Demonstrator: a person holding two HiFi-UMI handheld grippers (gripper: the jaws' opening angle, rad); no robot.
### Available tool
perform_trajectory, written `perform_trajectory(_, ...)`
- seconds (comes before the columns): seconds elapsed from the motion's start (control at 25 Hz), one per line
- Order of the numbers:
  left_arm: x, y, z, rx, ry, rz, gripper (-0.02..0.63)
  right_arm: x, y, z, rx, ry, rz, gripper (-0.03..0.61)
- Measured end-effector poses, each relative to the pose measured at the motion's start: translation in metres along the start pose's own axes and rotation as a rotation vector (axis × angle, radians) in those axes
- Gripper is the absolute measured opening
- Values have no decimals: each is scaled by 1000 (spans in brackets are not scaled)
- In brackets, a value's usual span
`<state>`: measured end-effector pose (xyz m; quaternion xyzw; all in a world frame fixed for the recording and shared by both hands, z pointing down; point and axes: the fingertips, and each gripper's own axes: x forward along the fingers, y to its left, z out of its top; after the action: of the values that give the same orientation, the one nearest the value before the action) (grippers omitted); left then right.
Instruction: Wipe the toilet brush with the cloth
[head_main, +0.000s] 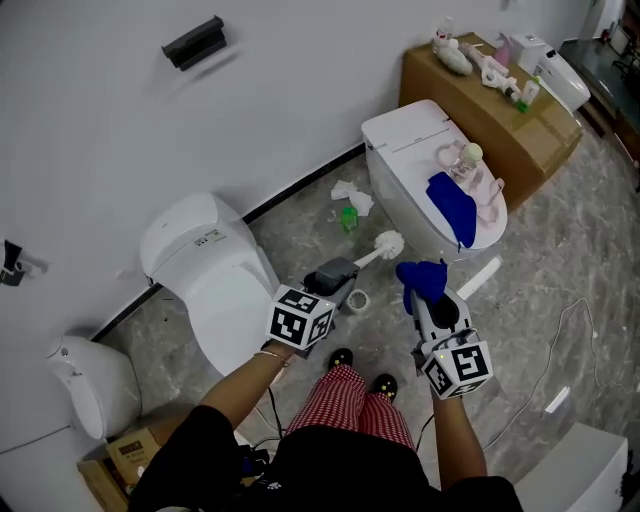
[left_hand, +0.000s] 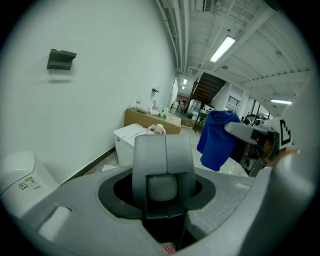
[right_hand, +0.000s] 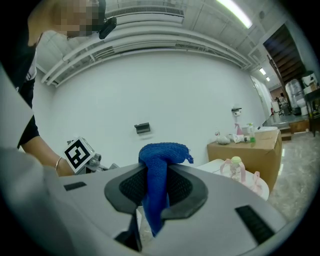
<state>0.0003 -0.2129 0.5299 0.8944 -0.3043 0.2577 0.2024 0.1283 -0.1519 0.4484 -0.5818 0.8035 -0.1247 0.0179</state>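
Clamping the toilet brush (head_main: 386, 243) handle, the left gripper (head_main: 345, 272) jaws aim its head toward two o'clock, near the cloth (head_main: 421, 277) pinched in the right gripper (head_main: 428, 305) jaws, likely for wiping.

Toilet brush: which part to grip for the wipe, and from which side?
Grip the toilet brush at its handle end, coming in along the shaft from the side away from the bristles, as the left gripper has it. The shaft is thin and straight, and the bristle head is left clear for the blue cloth in the right gripper.
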Motion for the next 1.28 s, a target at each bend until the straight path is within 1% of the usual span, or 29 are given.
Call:
perform_trajectory(0.16,-13,-3,20,20,-31,-10,178,3,8,14,-16,-23,21,77)
perform_trajectory(0.28,-25,-10,28,30,-40,-36,178,1,17,20,-20,-29,39,78)
perform_trajectory(0.4,-36,-13,42,45,-65,-49,178,3,20,28,-28,-37,48,77)
perform_trajectory(0.6,-53,-24,58,140,-71,-50,178,3,32,39,-31,-55,89,77)
perform_trajectory(0.68,-60,-28,64,161,-80,-55,178,1,37,42,-29,-56,95,78)
perform_trajectory(0.96,-77,-40,77,176,-89,-90,178,4,50,55,-30,-70,136,77)
perform_trajectory(1.16,-91,-46,89,189,-105,-96,178,6,61,73,-39,-106,172,77)
perform_trajectory(1.28,-97,-49,97,204,-119,-95,178,3,64,78,-61,-110,194,77)
